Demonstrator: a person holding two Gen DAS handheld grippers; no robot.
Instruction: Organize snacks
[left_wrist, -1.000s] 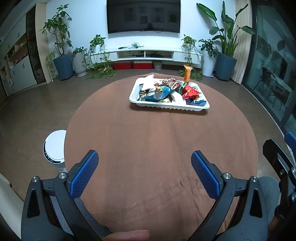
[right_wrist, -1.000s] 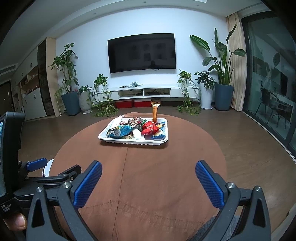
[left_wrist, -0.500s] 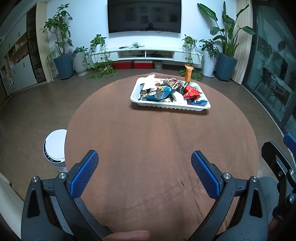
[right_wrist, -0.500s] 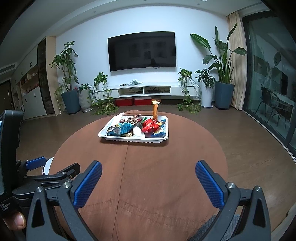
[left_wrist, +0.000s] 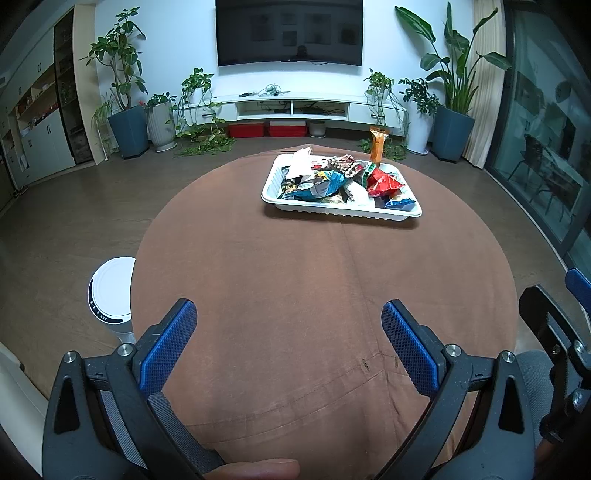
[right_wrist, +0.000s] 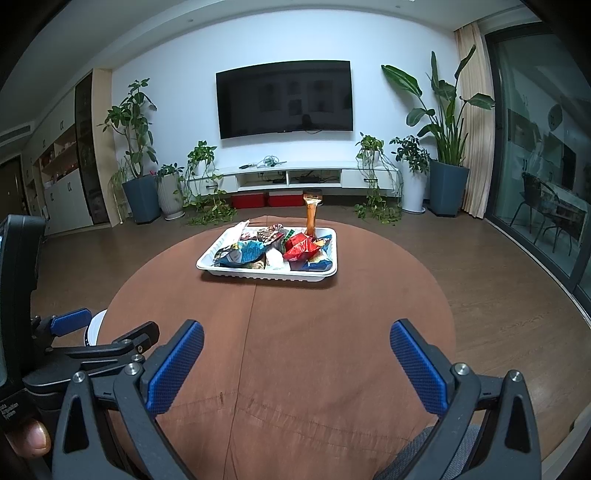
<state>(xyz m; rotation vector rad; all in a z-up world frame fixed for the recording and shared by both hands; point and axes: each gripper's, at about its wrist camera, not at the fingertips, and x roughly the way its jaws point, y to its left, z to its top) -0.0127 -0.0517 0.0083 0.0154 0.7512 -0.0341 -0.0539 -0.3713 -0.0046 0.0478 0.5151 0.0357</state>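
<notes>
We see white tray (left_wrist: 343, 213) heaped with snack packets (left_wrist: 332, 181) on far half of round brown table (left_wrist: 295, 295), long axis running left-right. Orange packet (right_wrist: 311, 216) stands upright at tray's far edge. Packet print too small to read. Our left gripper (left_wrist: 289, 325) spread wide, empty, over near table. Our right gripper (right_wrist: 296, 341) likewise wide, holding nothing.

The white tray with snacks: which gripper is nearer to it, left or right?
Neither is clearly nearer. The left gripper and the right gripper both hover open, side by side over the near edge of the table, and the white tray sits far ahead of both.
</notes>
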